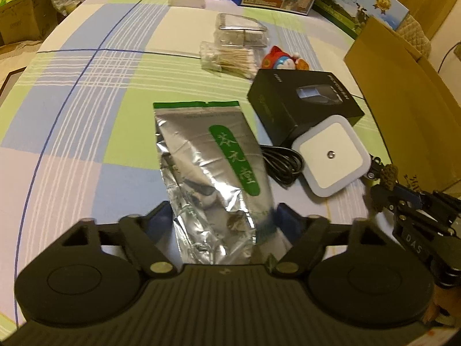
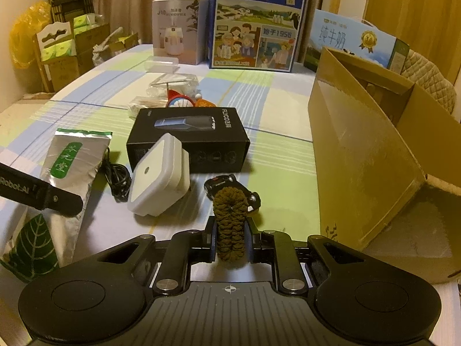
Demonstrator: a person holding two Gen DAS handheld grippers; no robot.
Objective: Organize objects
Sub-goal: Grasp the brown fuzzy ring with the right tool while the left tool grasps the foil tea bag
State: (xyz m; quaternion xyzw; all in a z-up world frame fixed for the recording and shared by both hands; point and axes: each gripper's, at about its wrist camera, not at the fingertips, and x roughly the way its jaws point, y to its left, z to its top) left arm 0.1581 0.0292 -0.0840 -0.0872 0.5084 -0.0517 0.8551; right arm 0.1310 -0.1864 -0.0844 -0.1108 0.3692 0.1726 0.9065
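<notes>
My right gripper (image 2: 230, 227) is clenched on a brown knitted loop (image 2: 231, 219), its pads pressed against both sides of the yarn, and the loop stands upright between them. Just beyond it at twelve o'clock sits a small black toy car (image 2: 227, 183) on the checked tablecloth (image 2: 276, 173). My left gripper (image 1: 222, 219) straddles a silver foil pouch (image 1: 207, 170) with a green label; the pouch lies flat between the two fingers, but the blur at the pads keeps me from telling whether they press it or merely flank it. From the left wrist view, a coiled black cable (image 1: 283, 164) lies at two o'clock from the pouch, touching a white square plug-in light (image 1: 331, 158), which rests against a black product box (image 1: 305, 101). Farther along at one o'clock are a packet of cotton swabs (image 1: 230, 60), a clear plastic case (image 1: 240, 30) and a red and blue toy figure (image 1: 283, 57). An open cardboard box (image 2: 374, 158) stands at three o'clock from my right gripper, well apart from the car. Milk cartons (image 2: 256, 23) and a humidifier box (image 2: 178, 28) line the far edge of the table.
</notes>
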